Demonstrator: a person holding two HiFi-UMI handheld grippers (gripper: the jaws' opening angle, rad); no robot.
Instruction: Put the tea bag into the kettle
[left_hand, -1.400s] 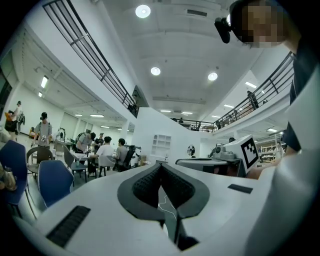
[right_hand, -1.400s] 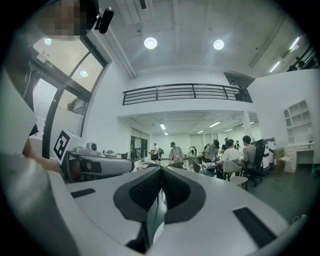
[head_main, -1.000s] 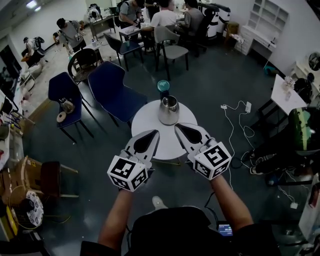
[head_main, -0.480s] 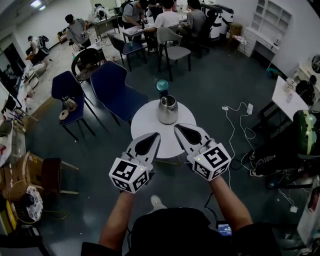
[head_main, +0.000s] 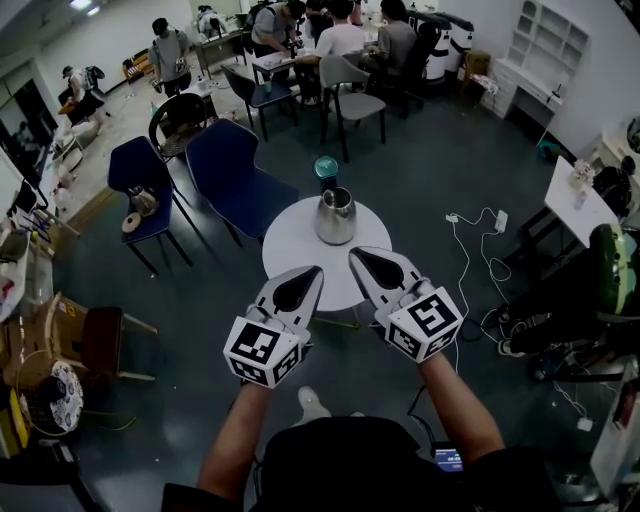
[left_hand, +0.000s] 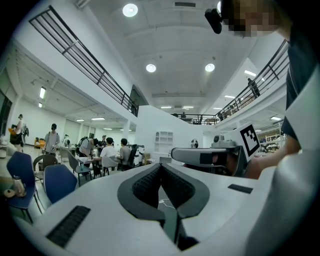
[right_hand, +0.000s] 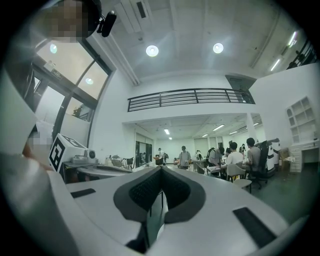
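Standing near far edge of round white bench (head_main: 290, 250): steel kettle (head_main: 336, 215), teal cup (head_main: 326, 170) just behind it. L tool (head_main: 310, 272) & R tool (head_main: 358, 256): side by side at near edge, jaws pressed together, nothing betw. them. Tea bag: not made out.

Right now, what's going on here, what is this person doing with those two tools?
A person holds one hand-held gripper in each hand, pointed toward a round white table. The left hand-held gripper and the right hand-held gripper are both shut with nothing between their jaws. A metal kettle stands on the table, untouched, and a teal cup shows just beyond it. No tea bag is visible in any view.
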